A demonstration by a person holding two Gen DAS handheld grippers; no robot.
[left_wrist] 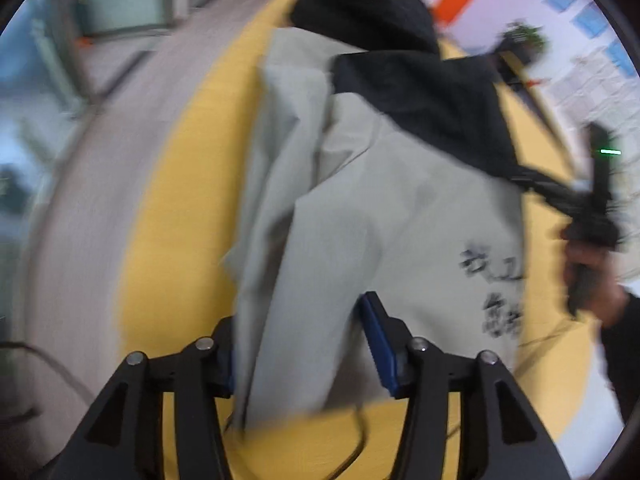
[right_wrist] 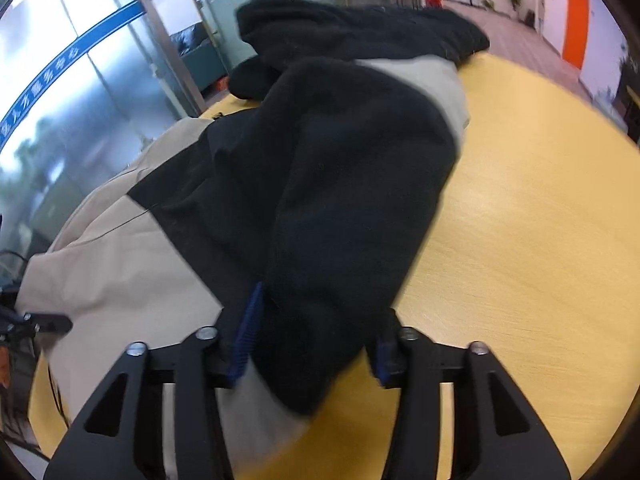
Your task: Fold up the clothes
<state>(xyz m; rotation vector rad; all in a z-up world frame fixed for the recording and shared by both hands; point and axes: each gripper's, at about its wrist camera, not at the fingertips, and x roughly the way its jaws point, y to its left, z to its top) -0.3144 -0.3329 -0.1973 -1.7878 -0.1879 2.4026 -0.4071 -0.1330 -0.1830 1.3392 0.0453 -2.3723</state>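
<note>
A grey-beige and black jacket with black printed characters lies on the yellow round table. My left gripper is open, its blue-padded fingers either side of a fold of the jacket's grey hem. My right gripper is open around a bunch of the jacket's black fabric; the grey part spreads to its left. In the left wrist view the right gripper shows at the right edge by the black sleeve end. The left wrist view is motion-blurred.
A second black garment lies heaped at the far side of the table. A thin cable runs over the table near me. Glass partitions and open floor surround the table.
</note>
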